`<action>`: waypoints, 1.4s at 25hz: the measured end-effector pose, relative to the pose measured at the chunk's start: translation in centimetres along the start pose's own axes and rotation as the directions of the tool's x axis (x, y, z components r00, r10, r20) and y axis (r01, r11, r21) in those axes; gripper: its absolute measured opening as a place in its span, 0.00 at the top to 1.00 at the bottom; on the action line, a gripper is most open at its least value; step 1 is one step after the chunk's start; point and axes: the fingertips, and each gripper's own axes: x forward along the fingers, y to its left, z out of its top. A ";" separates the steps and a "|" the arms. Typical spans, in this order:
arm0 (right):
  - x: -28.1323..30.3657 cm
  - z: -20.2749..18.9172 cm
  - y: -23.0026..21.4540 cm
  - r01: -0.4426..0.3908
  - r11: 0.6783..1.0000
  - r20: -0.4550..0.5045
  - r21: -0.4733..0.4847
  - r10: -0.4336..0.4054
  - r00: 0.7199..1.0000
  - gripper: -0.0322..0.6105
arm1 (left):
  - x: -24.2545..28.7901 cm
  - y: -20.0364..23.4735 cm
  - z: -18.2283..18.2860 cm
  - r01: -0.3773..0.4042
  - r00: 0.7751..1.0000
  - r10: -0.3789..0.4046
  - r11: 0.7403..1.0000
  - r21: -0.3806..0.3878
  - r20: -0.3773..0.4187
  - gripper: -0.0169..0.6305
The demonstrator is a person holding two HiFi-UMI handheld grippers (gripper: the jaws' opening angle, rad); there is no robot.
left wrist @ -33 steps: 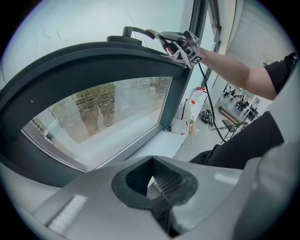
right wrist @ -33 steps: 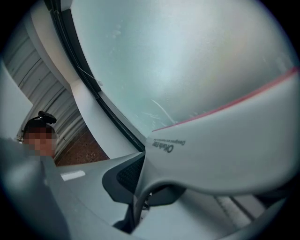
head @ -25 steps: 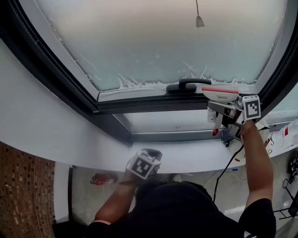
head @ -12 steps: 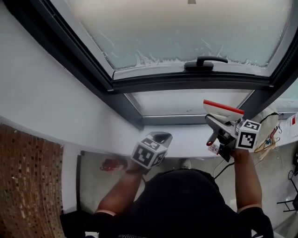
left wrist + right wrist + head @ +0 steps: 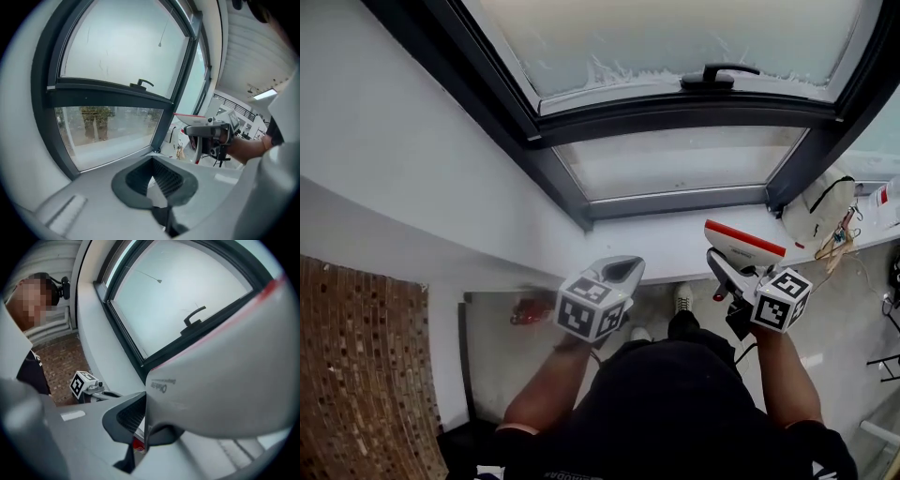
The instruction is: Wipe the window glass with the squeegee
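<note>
The squeegee [image 5: 741, 241], white with a red blade edge, is held in my right gripper [image 5: 727, 269], which is shut on its body low over the white sill [image 5: 656, 253]. In the right gripper view the squeegee [image 5: 225, 366] fills most of the picture. My left gripper [image 5: 619, 270] hovers shut and empty just left of it, in front of the sill. The window's frosted upper pane [image 5: 666, 33] with its dark handle [image 5: 719, 73] and the clear lower pane [image 5: 675, 159] lie beyond both grippers. The left gripper view shows the squeegee [image 5: 194, 117] off to the right of my left gripper [image 5: 153, 161].
A white bundle with cables [image 5: 820, 211] lies on the sill at the right. Dark window frames [image 5: 534, 141] run down to the sill's left corner. A brick-patterned surface [image 5: 356, 375] is at lower left, and a small red object [image 5: 525, 309] lies on the floor below.
The right gripper has come down with the squeegee from beside the window handle to just over the sill. The head view has tilted downward; the left gripper has stayed roughly where it was.
</note>
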 end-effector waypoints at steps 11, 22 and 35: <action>-4.9 -4.0 6.6 0.185 0.977 0.069 -0.109 -0.178 0.982 0.91 | -4.1 -7.1 -0.6 0.289 0.924 -0.274 0.957 -0.018 0.266 0.97; -8.3 -1.1 8.7 0.125 0.954 0.094 -0.271 -0.104 0.990 0.91 | -7.3 -14.8 3.2 0.233 0.850 -0.323 0.939 0.253 0.415 0.97; -12.6 -0.5 5.4 0.087 0.954 0.041 -0.286 -0.078 0.996 0.91 | -5.0 -16.2 2.2 0.167 0.882 -0.169 0.985 0.044 0.439 0.97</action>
